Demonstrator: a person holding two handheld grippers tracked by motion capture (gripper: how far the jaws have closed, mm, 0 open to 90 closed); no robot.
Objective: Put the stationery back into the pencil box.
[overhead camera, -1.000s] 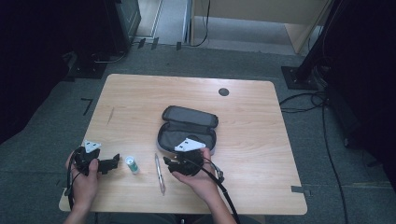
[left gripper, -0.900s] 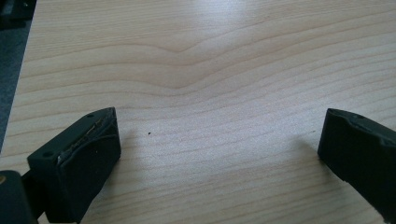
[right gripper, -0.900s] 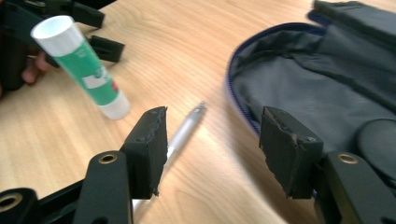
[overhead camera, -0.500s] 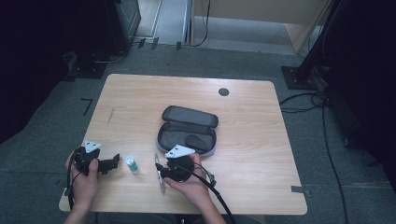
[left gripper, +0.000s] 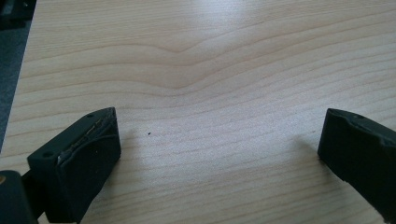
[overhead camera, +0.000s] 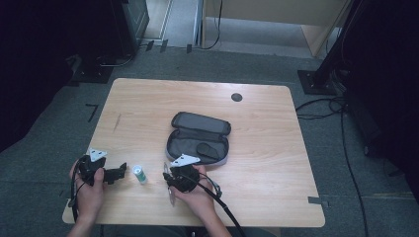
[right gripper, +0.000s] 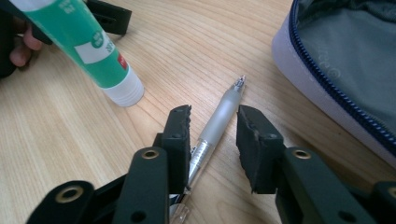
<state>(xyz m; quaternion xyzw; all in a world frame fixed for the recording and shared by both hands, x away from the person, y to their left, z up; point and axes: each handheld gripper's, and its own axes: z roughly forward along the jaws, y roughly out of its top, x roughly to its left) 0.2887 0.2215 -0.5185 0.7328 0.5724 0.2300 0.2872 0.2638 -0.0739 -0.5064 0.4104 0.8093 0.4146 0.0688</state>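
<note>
We judge a grasp is in hand: the frosted clear-barrelled pen (right gripper: 219, 116) lies flat on the pale wooden table (overhead camera: 148, 103), between the right gripper (right gripper: 214, 128)'s part-open jaws; closing comes next; the open grey zip pencil case (overhead camera: 197, 139) nearby holds one dark item; the left gripper (left gripper: 219, 140) gapes wide, empty.

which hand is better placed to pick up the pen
Right. The right tongs are open and straddle the pen on the table. The left tongs are open over bare wood.
</note>
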